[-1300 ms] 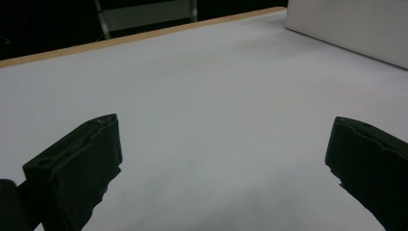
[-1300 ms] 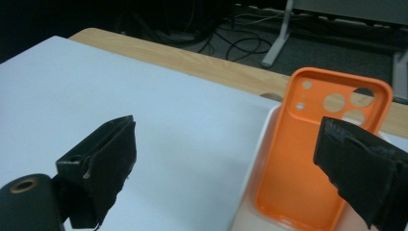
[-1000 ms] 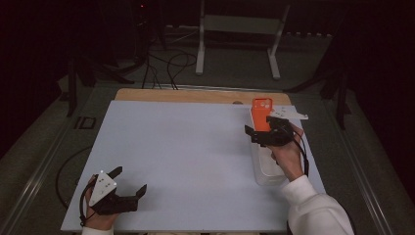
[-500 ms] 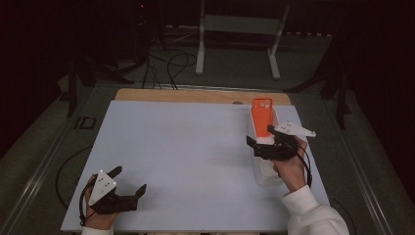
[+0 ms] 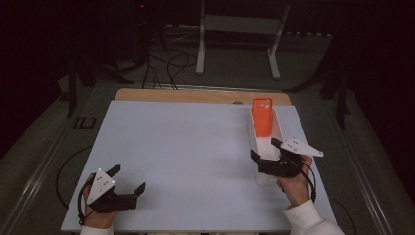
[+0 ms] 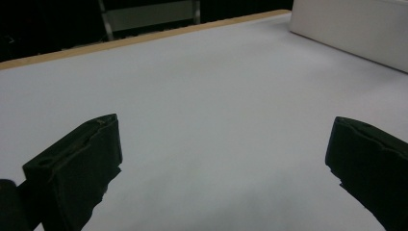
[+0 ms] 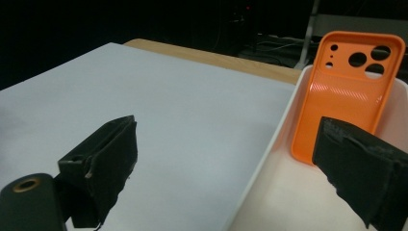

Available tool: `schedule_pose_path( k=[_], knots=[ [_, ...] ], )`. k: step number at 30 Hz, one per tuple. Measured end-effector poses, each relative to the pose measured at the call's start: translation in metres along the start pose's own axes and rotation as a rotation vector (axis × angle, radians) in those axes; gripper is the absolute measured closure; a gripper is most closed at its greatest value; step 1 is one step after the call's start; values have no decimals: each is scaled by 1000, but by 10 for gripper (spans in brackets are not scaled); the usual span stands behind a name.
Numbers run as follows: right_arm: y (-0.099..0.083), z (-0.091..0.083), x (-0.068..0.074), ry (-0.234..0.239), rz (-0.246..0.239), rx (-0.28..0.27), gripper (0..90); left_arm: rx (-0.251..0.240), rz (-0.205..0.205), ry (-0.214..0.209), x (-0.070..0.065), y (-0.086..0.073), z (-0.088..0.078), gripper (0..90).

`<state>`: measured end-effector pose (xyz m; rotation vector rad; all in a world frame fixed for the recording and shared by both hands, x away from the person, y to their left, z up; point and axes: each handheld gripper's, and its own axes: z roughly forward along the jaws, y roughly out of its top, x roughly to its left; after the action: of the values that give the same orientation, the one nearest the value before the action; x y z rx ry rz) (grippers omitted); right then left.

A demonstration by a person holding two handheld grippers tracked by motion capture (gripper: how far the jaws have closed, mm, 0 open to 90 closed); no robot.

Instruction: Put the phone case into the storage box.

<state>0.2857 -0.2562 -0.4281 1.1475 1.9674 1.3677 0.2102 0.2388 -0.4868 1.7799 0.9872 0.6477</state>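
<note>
While the right claw hangs spread over the white tray's near end, the orange phone case leans at its 12 o'clock end, apparently placed already. From the left claw, parted and empty, bare surface stretches ahead. Seen from the right claw, the case stands at 1 o'clock, ungripped; only withdrawal seems left.

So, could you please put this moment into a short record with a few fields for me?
Surface: white table top
Tray: long white tray on the table's right side
Tray contents: orange phone case, leaning against the tray's far end
Right gripper: open, jaws either side of the tray's left wall, holding nothing
Left gripper: open, low over bare table at the near left, holding nothing
</note>
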Motion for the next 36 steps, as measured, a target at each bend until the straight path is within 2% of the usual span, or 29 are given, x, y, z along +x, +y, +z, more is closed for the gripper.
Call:
schedule_pose_path(
  k=[5,9,21,28,36],
  knots=[
    [-13,-8,5,2,0,-10,84,2,1,1,2,1,0,0],
    [-24,-13,7,15,5,-41,84,1,-4,0,2,2,0,0],
    [-49,-23,10,2,6,-93,84,-4,-4,-9,5,3,1,0],
    [-59,-29,13,-12,-12,-111,83,-9,4,-21,5,3,1,0],
    [-67,-36,13,-9,10,-140,83,-17,21,-30,4,2,1,0]
  ],
)
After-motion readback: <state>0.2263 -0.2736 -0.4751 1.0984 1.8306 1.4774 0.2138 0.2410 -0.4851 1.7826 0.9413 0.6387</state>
